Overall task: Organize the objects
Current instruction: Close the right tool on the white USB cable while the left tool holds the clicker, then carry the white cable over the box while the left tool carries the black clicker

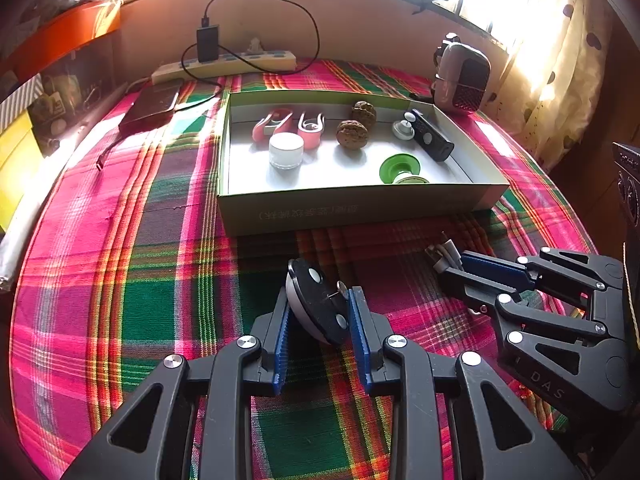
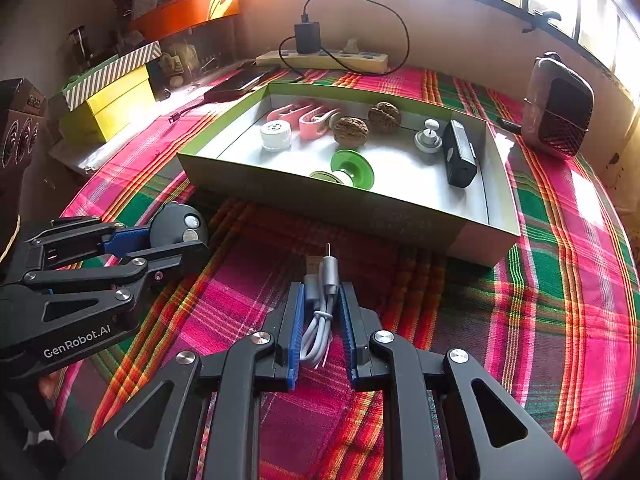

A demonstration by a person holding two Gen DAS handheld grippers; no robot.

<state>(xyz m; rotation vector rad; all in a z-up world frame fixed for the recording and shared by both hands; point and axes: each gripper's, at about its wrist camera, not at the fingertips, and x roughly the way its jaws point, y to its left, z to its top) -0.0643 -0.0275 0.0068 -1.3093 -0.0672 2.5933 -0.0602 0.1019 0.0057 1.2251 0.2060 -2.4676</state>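
Left tool [image 1: 318,312] clamps round puck [image 1: 316,304]; right tool [image 2: 320,312] clamps cable [image 2: 320,304].

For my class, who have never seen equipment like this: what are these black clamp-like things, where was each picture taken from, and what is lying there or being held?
Each black clamp is a hand-held two-finger tool with its own camera looking along its fingers. One picture is from the left tool, which grips a round black-and-white gadget. The other is from the right tool, which grips a bundled grey cable. Ahead, on a plaid cloth, an open box holds walnuts, pink clips and a green spool.
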